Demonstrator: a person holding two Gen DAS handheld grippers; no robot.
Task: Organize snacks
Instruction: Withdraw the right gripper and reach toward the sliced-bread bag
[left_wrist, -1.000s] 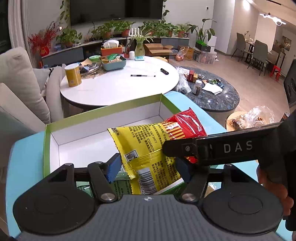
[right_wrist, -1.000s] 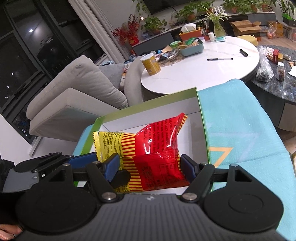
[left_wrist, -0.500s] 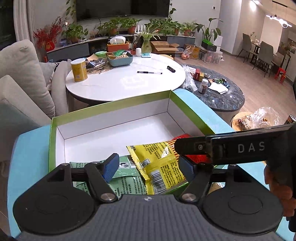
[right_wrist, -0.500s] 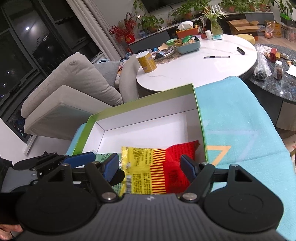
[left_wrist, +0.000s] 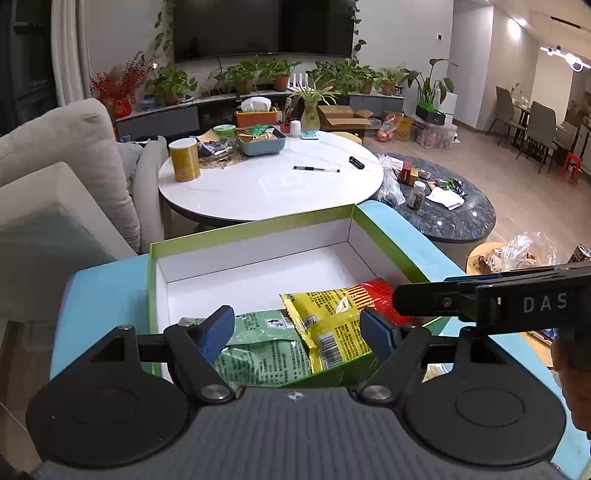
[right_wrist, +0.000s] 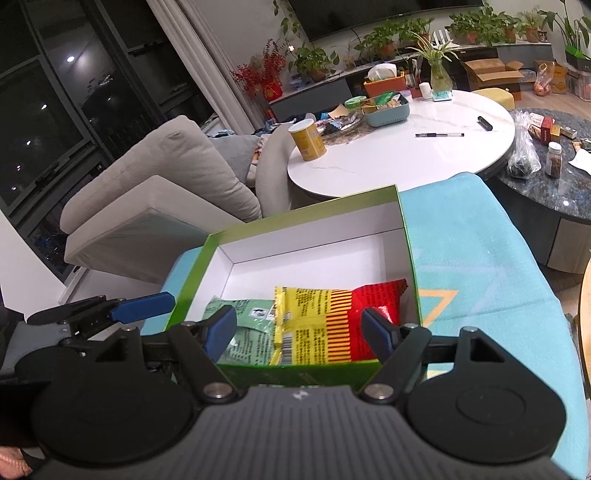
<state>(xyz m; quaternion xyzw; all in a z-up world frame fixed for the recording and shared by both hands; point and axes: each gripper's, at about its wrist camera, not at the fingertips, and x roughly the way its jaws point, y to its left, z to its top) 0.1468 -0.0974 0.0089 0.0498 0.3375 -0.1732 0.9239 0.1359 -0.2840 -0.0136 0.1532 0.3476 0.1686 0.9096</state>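
Observation:
A green-rimmed white box (left_wrist: 255, 230) (right_wrist: 314, 214) sits on a light blue mat. Inside, at its near end, lie a yellow-and-red snack bag (left_wrist: 332, 317) (right_wrist: 332, 314) and a green snack bag (left_wrist: 266, 350) (right_wrist: 251, 325) side by side. My left gripper (left_wrist: 299, 328) is open and empty, just above the near edge of the box. My right gripper (right_wrist: 299, 328) is open and empty, also over the near edge. The right gripper's side shows in the left wrist view (left_wrist: 480, 302); the left gripper's blue finger shows in the right wrist view (right_wrist: 144, 306).
A round white table (left_wrist: 269, 184) stands behind the box with a yellow can (left_wrist: 184, 158), a teal tray (left_wrist: 260, 140) and a pen. A grey sofa (right_wrist: 155, 177) is to the left. A dark marble table (left_wrist: 443, 210) with clutter is to the right.
The yellow-and-red bag was held up over the box; it now lies flat inside beside the green bag. Both grippers have drawn back toward the near edge, empty.

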